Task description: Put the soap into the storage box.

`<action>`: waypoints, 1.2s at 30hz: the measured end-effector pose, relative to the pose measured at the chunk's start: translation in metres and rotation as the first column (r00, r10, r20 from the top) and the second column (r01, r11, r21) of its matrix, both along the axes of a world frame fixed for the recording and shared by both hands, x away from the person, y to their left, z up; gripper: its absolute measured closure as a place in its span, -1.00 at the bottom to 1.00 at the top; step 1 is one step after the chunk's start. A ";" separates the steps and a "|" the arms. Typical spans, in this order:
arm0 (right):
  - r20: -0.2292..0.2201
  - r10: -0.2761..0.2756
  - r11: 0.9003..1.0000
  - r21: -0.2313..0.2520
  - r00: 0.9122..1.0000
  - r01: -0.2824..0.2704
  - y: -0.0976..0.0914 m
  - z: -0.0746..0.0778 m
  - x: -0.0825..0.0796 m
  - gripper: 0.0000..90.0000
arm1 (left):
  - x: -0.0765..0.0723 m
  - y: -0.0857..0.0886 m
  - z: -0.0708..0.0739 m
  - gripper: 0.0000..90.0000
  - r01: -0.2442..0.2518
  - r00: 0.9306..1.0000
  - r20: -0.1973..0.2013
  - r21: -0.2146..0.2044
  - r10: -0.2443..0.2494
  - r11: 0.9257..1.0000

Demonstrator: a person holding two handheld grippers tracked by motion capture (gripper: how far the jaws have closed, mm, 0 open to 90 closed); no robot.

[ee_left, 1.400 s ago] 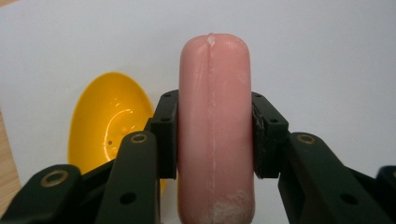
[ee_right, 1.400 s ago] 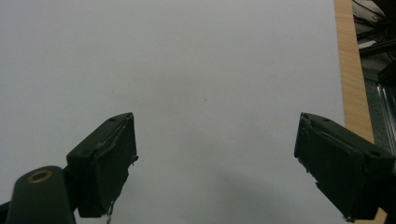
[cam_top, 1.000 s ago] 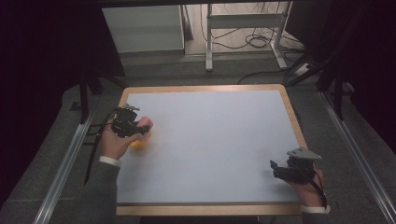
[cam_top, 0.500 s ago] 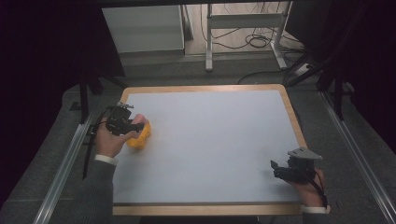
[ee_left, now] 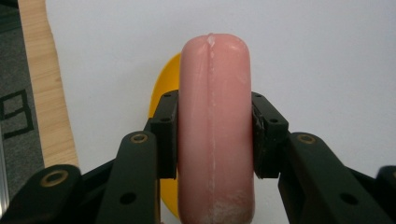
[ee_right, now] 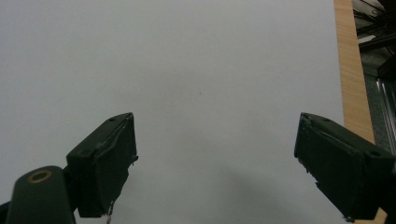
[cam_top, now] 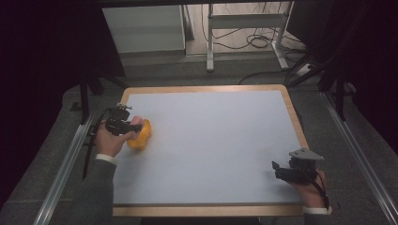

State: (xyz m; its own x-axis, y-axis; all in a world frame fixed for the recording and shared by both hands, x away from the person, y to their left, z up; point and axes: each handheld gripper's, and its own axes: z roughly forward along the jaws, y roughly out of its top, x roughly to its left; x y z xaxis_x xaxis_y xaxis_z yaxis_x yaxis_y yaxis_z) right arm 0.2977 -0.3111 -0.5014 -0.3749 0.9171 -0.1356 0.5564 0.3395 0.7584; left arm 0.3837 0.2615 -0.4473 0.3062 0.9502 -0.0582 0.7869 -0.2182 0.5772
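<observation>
1 pink sausage (ee_left: 215,126) is clamped between the jaws of the left gripper (ee_left: 215,135), directly over 1 yellow-orange thing (cam_top: 140,134) that lies near the left edge of the white table (cam_top: 211,140). Whether they touch cannot be told. The right gripper (ee_right: 215,163) hovers near the table's right front corner, its 2 jaws spread wide with nothing between them.

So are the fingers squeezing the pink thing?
Touching. In the left gripper view both fingers of the left gripper press flat against the pink thing.
</observation>
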 end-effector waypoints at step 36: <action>0.000 0.001 1.000 -0.008 1.000 -0.001 0.001 -0.001 0.000 -0.71 | -0.019 -0.002 -0.004 -0.32 0.036 0.994 0.107 -0.051 -0.030 0.998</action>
State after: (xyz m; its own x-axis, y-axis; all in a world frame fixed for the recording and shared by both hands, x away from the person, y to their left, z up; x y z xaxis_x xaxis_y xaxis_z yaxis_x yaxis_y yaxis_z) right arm 0.2975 -0.3104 -0.5028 -0.3755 0.9157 -0.1428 0.5560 0.3458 0.7559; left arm 0.3643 0.2591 -0.4510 0.3447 0.9359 -0.0732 0.7132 -0.2104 0.6686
